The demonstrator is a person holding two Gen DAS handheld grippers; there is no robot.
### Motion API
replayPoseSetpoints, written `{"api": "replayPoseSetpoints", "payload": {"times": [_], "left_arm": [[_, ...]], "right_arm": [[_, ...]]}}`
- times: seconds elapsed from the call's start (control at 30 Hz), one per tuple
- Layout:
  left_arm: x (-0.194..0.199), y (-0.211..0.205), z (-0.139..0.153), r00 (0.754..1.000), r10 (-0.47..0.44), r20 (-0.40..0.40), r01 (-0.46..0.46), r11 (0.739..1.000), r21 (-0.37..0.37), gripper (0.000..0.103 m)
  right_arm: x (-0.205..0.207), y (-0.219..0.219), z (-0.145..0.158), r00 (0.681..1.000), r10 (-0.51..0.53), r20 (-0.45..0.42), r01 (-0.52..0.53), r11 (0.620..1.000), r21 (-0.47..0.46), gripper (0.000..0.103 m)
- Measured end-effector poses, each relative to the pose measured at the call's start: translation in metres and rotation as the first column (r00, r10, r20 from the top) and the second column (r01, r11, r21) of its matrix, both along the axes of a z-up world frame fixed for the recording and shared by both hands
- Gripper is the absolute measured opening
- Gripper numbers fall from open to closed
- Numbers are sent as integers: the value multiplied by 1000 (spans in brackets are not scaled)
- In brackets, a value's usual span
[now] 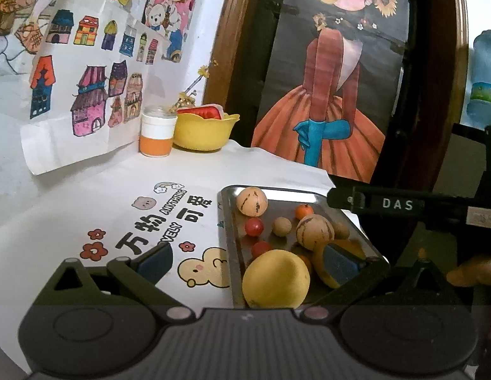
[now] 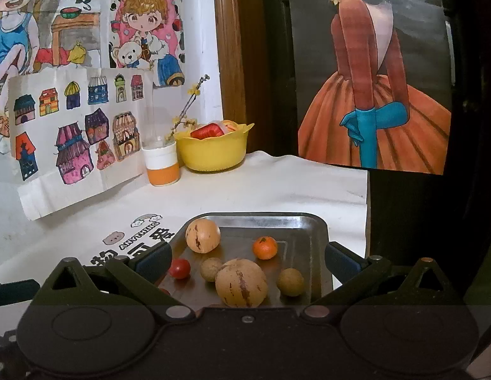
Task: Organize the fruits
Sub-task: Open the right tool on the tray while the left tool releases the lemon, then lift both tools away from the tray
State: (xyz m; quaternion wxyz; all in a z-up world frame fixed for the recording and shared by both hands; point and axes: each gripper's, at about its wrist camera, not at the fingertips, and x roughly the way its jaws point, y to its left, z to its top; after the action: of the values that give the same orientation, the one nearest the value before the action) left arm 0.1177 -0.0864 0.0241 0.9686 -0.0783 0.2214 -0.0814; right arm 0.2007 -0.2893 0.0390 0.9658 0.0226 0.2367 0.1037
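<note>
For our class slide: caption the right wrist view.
Open right tongs hover over a metal tray of mixed fruits, yellow bowl behind.

the tabletop (image 2: 277,183) wears a white printed cloth (image 2: 87,228). directly on it: a metal tray (image 2: 312,221) of fruit near right, an orange-and-white cup (image 2: 161,164) and a yellow bowl (image 2: 213,152) far, touching.

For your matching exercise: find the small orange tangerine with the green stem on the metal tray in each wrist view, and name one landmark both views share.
Left wrist view: small orange tangerine, right of centre, near the metal tray's far right rim.
Right wrist view: the tangerine, just right of centre, mid-tray.
Shared landmark: yellow plastic bowl beside the orange-and-white cup.
</note>
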Motion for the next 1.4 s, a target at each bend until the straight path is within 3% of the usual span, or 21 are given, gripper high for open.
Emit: {"api": "replayPoseSetpoints", "payload": {"times": [1.4], "left_arm": [[-46, 22, 18, 995, 86, 56, -86, 996, -3, 103]], "right_arm": [[-79, 9, 19, 998, -8, 59, 10, 999, -33, 102]]}}
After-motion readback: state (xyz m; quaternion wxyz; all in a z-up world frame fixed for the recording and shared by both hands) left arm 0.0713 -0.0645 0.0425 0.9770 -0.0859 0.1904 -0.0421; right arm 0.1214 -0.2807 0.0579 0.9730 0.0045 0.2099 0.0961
